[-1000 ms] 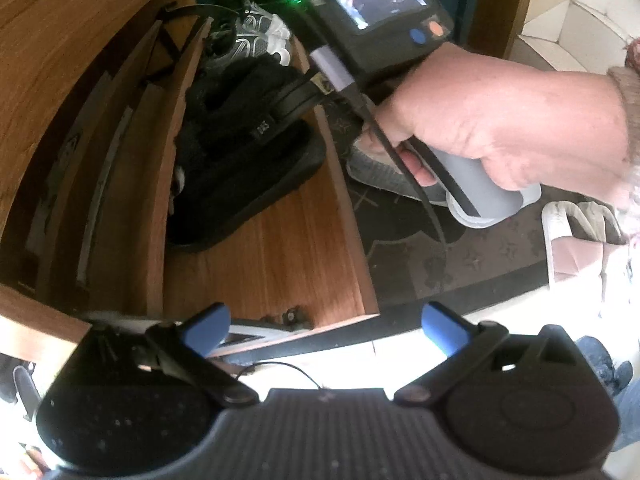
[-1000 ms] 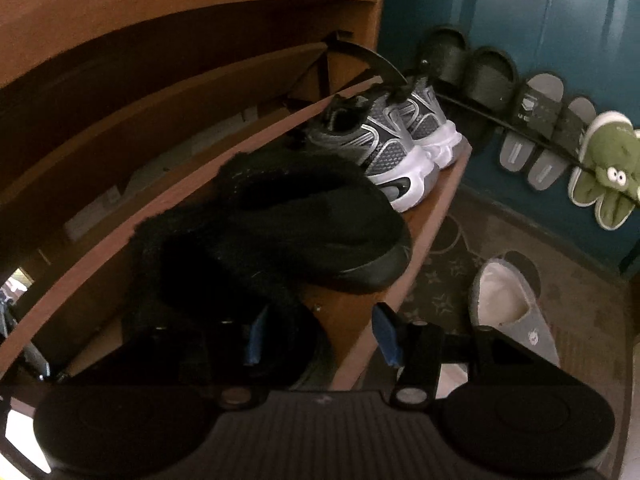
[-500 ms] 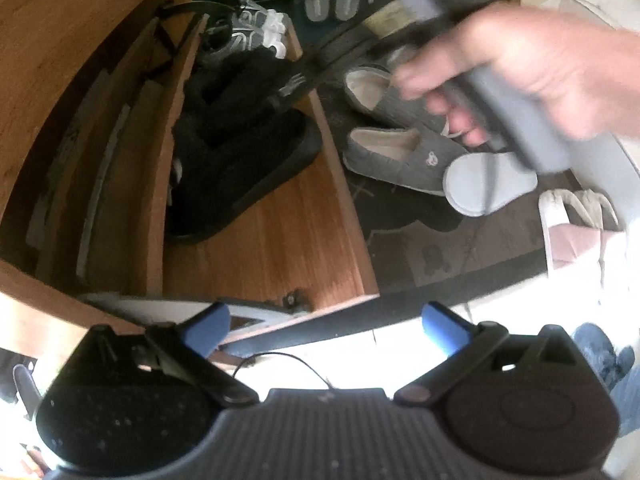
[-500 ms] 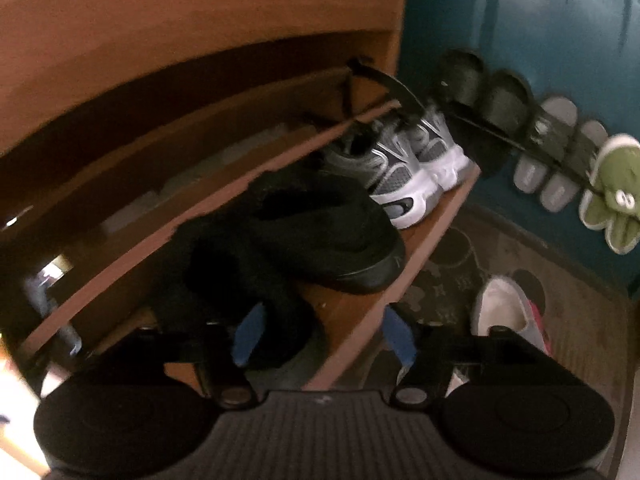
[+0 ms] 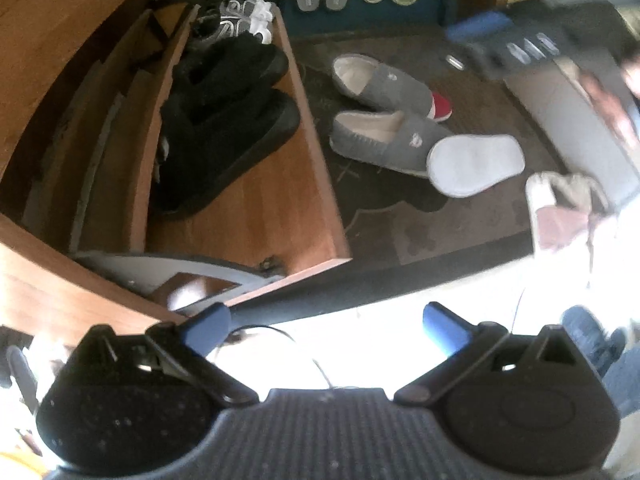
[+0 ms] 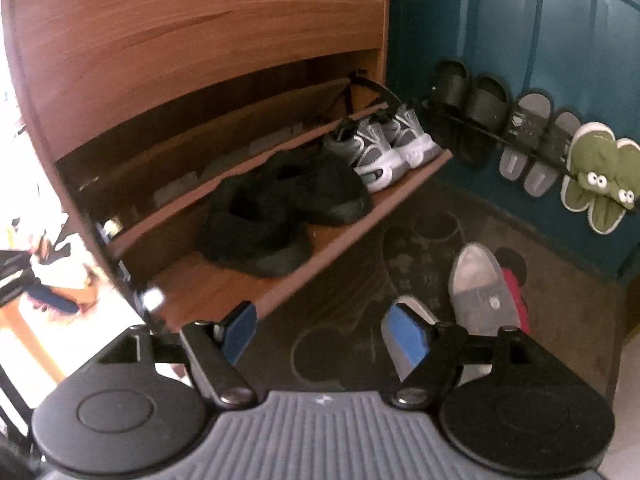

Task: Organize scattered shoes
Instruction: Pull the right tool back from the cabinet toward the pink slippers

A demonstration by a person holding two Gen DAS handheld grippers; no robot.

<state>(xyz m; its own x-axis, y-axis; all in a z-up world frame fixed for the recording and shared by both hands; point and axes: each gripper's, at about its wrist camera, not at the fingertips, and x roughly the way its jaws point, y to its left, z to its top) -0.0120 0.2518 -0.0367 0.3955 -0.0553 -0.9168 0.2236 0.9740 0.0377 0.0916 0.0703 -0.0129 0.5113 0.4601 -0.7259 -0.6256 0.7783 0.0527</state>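
Blurred right hand-held gripper (image 5: pixel 520 46) — grey slipper (image 6: pixel 482 292) partly hidden.

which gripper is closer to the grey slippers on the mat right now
Right. The right gripper hangs just above the mat with one grey slipper beside its jaws; the left gripper sits back over the pale floor, the slippers farther ahead.

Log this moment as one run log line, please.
left gripper: open, empty | right gripper: open, empty | black slippers: on shelf | grey slippers: on mat
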